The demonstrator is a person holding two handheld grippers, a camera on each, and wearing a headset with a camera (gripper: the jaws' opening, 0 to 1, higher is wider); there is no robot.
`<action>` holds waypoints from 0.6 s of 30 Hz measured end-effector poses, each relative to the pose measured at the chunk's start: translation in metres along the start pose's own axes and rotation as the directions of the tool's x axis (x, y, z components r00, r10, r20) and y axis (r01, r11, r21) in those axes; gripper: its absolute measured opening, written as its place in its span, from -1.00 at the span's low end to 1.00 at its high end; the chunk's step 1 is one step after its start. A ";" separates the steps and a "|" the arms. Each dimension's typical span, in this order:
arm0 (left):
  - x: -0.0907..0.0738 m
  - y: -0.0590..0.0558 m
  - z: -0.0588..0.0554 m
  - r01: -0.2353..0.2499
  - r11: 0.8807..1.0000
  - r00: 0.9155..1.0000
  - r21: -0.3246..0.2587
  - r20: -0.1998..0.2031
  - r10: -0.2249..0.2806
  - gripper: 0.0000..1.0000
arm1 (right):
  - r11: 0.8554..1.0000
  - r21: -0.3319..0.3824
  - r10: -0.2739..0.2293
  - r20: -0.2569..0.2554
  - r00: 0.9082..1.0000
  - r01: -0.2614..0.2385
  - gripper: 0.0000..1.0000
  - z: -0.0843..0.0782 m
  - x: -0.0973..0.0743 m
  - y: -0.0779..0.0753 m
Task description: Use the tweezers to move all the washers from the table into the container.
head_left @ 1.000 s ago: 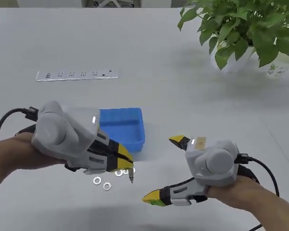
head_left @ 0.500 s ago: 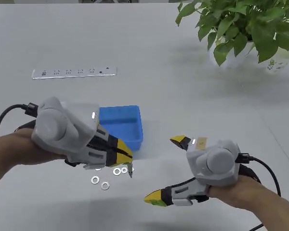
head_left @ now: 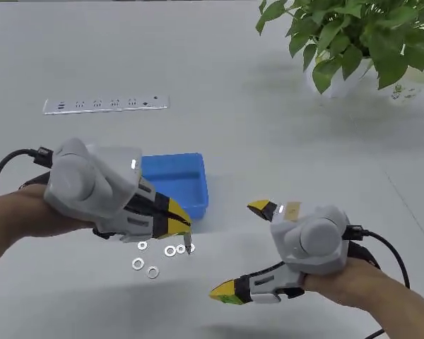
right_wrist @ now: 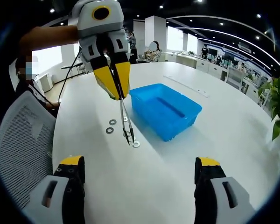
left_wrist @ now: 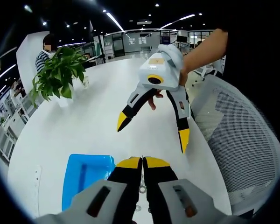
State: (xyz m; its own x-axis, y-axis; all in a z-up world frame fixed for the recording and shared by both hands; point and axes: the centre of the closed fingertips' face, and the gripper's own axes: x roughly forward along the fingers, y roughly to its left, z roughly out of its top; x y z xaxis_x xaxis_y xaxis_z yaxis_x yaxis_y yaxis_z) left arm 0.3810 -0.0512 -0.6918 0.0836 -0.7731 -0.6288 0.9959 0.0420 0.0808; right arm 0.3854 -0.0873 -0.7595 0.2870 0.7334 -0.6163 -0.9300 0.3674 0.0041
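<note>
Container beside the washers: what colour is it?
The container is plain bright blue, and it shows best in the right gripper view.

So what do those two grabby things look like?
The left gripper and the right gripper are chunky light-grey shells with rounded bodies. Their tongs are black with yellow tips. A black cable trails from the back of each.
</note>
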 end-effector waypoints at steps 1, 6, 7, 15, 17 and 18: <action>0.000 0.000 -0.001 0.000 1.000 1.000 0.002 -0.002 0.000 -0.89 | 1.000 0.001 0.000 -0.002 1.000 0.000 0.99 -0.001 0.000 0.000; 0.002 0.002 -0.003 0.001 1.000 1.000 0.003 -0.004 -0.001 -0.89 | 1.000 0.001 0.004 -0.006 1.000 -0.004 0.98 -0.002 0.001 0.002; 0.002 0.002 -0.002 0.001 1.000 1.000 0.000 0.000 -0.001 -0.89 | 1.000 0.002 0.005 -0.006 1.000 -0.005 0.98 -0.002 0.001 0.002; 0.004 0.003 0.000 0.005 1.000 1.000 0.005 0.008 -0.005 -0.89 | 1.000 0.000 0.016 -0.009 1.000 -0.016 0.96 -0.004 0.003 0.005; 0.004 0.002 0.000 0.008 1.000 1.000 0.005 0.009 -0.008 -0.89 | 1.000 0.000 0.016 -0.009 1.000 -0.016 0.96 -0.004 0.003 0.005; 0.005 0.002 -0.002 0.011 1.000 1.000 0.007 0.002 -0.011 -0.89 | 1.000 0.000 0.017 -0.009 1.000 -0.017 0.95 -0.004 0.003 0.005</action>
State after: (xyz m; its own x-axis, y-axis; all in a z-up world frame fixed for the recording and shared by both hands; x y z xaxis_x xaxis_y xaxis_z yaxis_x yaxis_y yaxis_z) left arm 0.3833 -0.0540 -0.6960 0.0729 -0.7745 -0.6284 0.9964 0.0294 0.0792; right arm 0.3810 -0.0852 -0.7644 0.2689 0.7341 -0.6235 -0.9347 0.3551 0.0149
